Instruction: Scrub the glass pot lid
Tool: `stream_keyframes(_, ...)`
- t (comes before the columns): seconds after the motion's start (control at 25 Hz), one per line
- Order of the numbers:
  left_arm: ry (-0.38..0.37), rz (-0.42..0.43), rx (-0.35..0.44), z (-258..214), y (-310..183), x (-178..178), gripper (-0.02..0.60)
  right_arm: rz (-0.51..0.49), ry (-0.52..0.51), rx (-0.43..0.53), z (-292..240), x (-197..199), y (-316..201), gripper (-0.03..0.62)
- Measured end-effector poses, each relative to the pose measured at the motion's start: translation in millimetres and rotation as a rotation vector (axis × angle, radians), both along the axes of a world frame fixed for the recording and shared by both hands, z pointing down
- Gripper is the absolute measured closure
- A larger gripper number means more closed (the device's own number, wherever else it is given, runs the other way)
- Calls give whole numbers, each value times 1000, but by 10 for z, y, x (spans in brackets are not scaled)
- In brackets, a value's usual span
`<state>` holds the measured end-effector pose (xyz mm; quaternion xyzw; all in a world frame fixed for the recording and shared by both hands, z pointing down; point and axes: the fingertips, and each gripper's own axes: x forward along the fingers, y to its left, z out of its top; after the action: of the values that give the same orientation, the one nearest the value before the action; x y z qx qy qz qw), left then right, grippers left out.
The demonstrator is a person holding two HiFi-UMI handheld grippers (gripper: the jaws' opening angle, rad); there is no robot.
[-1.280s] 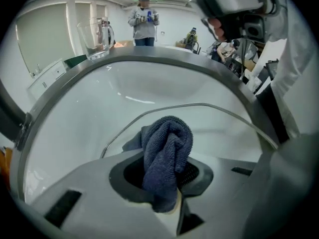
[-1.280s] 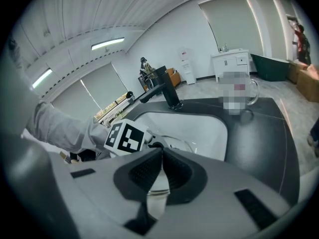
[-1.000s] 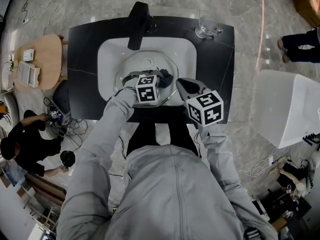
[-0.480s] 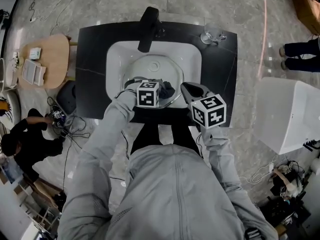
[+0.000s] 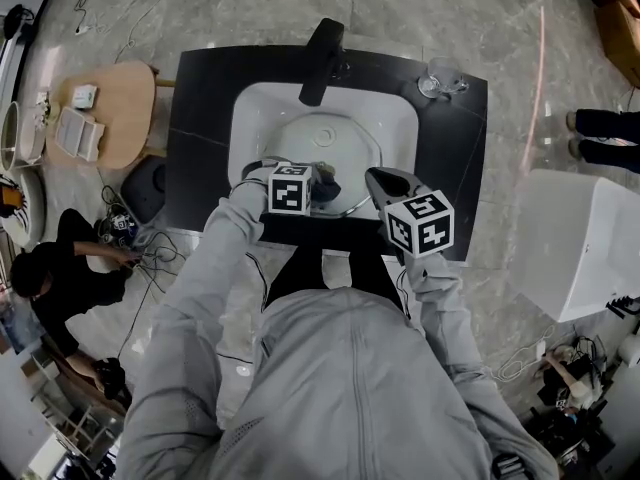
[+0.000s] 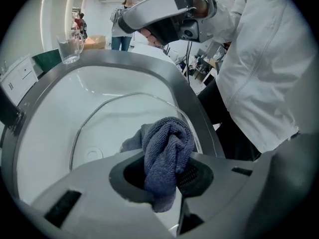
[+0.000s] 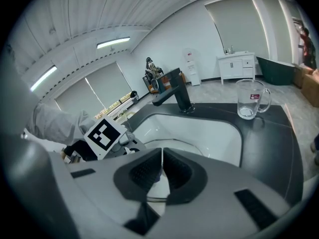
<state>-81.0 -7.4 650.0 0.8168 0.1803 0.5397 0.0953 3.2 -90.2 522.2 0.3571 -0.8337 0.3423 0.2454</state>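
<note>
A grey marble floor (image 5: 200, 8) lies around a black counter (image 5: 200, 158), and a white sink (image 5: 250, 108) is set in the middle of the counter. A black tap (image 5: 322, 48) stands at the far edge and a clear mug (image 5: 440, 76) at the far right corner.

The glass lid (image 5: 350, 158) lies in the sink towards its near edge. It is a clear dome with a thin metal rim, and the white sink shows through it.

Compared with a second ago, the left gripper (image 6: 167, 178) and its cloth sit slightly nearer the lid's near-left side, while the right gripper (image 7: 162, 171) is by the same near-right rim.

The left gripper's jaws are clamped on a bunched blue-grey cloth (image 6: 167, 143). The cloth fills the gap between them and bulges out over the lid's near part. The right gripper's jaws are pressed together with only a hairline gap. The lid's rim runs just beneath their tips, and it is unclear whether they pinch it.
</note>
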Motion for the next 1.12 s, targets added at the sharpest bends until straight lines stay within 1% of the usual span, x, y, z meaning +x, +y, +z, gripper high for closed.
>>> stream_keyframes(0.16,-66,-4,-20,59,-32,-224,492,-1,-3,2,-11,-50,-14,563)
stream_keyframes(0.28,-109,-5,-2,106,-109,-366,492,1,-1,-2,2,-53,-19,563)
stream_keyframes(0.36,-135,-22,12,146,-177,-437,494,2,1,-6,15,-44,-21,563)
stream_keyframes(0.44,-160,-71,15,194,-261,-481,493,4,1,-10,26,-35,-19,563)
stream_keyframes(0.52,-186,-137,20,259,-365,-512,494,4,0,-13,43,-32,-13,563)
stream_keyframes(0.72,-244,-264,75,445,-628,-585,492,11,0,-23,95,-4,-11,563)
stream_keyframes(0.88,-269,-395,72,542,-799,-581,494,25,-1,-34,142,60,6,563)
stream_keyframes(0.96,-278,-434,79,579,-865,-576,493,29,2,-39,160,97,30,563)
stream_keyframes(1.12,-292,-460,125,660,-981,-561,492,37,3,-47,199,166,58,563)
